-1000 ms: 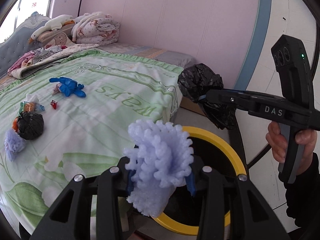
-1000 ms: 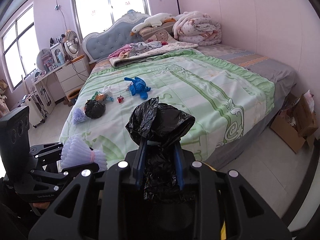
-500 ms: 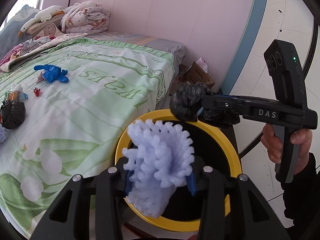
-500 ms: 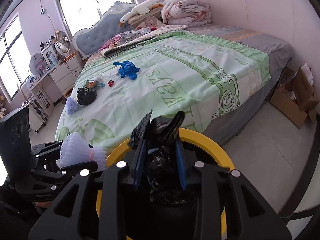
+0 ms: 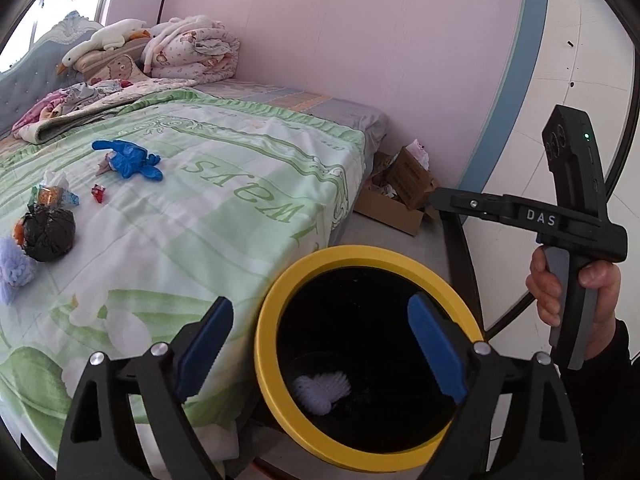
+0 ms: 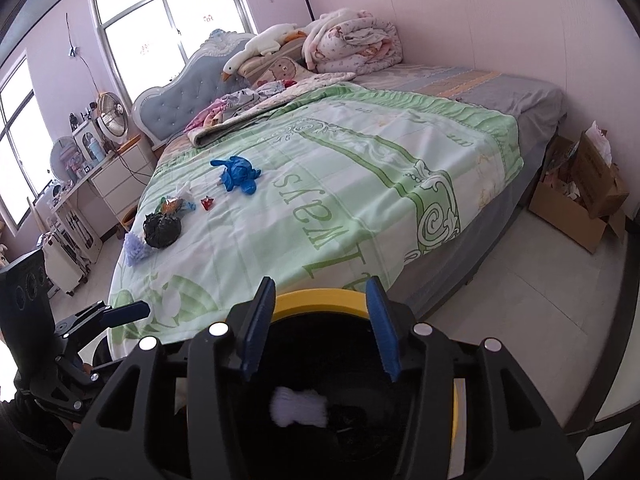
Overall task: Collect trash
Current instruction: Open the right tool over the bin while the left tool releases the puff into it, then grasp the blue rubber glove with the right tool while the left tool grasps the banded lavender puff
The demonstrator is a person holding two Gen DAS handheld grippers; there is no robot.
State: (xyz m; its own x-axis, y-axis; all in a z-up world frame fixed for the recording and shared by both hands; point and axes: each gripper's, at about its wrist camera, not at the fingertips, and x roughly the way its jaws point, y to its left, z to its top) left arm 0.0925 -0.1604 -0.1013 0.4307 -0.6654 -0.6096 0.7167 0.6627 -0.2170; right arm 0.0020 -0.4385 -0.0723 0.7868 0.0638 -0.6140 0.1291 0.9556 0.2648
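Both my grippers hang over the yellow-rimmed bin [image 5: 268, 344] at the bed's foot corner. The left gripper [image 5: 320, 344] has just sprung wide, empty; the right gripper [image 6: 320, 328] has just parted too, nothing between its pads. The lilac foam net [image 5: 322, 392] lies inside. Reaching back for the black bag ball [image 5: 48, 236] near the bed's side edge, I risk knocking the bin over.

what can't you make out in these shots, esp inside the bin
- Black crumpled plastic bag in the yellow-rimmed black bin: right wrist view shows a dark blur against the bin's black inside; left wrist view shows only the lilac foam fruit net.
- Bin's base: cut off by the bottom edge in both views.
- Small red wrapper on the green bedspread: too small to identify.
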